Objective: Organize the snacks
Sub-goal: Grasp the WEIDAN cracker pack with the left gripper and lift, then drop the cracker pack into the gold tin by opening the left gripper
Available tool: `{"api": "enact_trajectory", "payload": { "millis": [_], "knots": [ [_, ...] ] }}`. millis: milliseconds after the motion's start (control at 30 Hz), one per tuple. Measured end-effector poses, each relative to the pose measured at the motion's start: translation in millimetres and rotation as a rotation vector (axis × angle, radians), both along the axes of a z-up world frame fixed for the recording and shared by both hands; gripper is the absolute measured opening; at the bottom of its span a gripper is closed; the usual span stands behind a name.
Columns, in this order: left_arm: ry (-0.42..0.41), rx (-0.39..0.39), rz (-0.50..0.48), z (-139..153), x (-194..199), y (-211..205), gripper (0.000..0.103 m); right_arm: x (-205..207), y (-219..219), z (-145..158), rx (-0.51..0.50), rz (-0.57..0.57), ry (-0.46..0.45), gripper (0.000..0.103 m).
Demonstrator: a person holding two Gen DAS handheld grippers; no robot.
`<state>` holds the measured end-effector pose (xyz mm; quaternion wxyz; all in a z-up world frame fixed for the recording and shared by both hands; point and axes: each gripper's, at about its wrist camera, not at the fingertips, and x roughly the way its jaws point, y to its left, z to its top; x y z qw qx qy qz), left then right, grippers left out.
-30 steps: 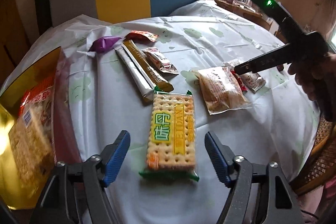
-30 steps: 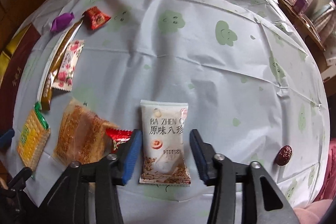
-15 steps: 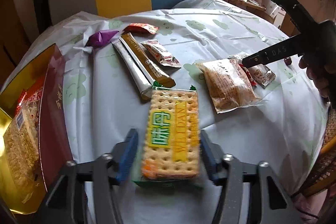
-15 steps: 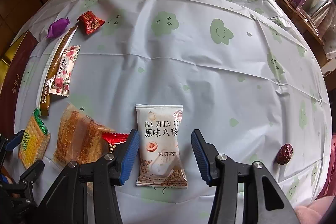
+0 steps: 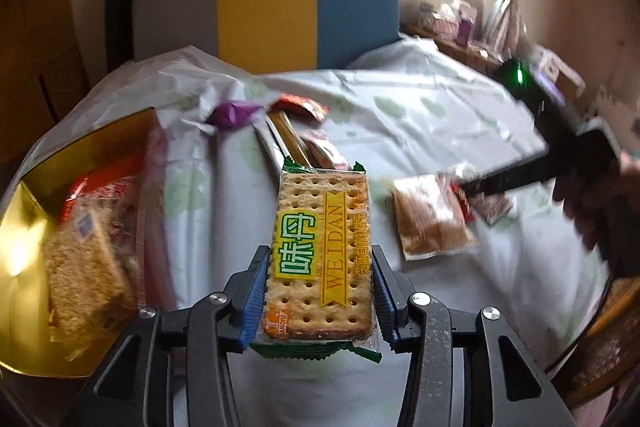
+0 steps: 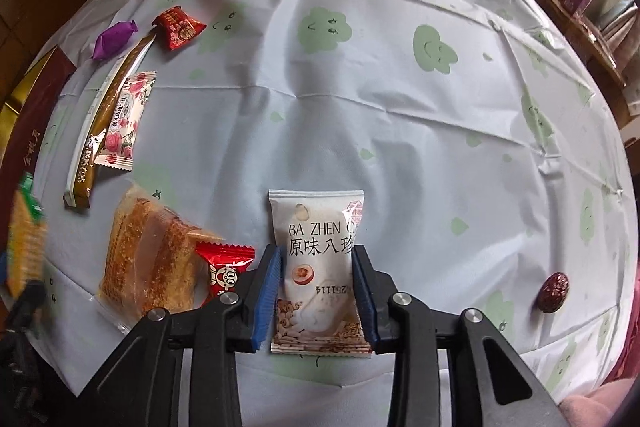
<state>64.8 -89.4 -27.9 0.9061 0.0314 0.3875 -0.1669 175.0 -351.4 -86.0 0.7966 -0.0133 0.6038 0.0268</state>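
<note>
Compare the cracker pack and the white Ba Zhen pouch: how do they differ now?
The cracker pack is yellow with green ends and sits clamped in the left tool, raised off the cloth. The white pouch is paler and lies on the tablecloth while the right tool is closing on it. Both are sealed snacks between blue pads.

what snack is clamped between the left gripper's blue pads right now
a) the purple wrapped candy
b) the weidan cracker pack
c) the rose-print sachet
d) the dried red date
b, the left gripper has its blue pads pressed on both long edges of the WEIDAN cracker pack, which sits raised off the tablecloth.
</note>
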Motion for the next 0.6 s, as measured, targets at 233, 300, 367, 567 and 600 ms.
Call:
{"api": "enact_trajectory", "payload": {
  "millis": [233,300,367,567,600],
  "knots": [
    [-0.01,-0.128,0.157,32,-3,65,0.048,-2,-6,-2,-0.001,0.002,-0.009,0.037],
    [-0.02,-0.153,0.227,38,-3,93,0.048,-5,0,-2,-0.038,0.029,-0.021,0.037],
    [-0.033,-0.164,0.307,43,-5,122,0.048,-6,3,-3,-0.06,0.045,-0.028,0.037],
    [0.021,-0.165,0.56,31,-2,205,0.048,-4,14,-9,-0.066,0.048,-0.029,0.037],
    [0.04,-0.168,0.592,26,-2,215,0.048,-4,15,-10,-0.066,0.048,-0.029,0.037]
  ]
}}
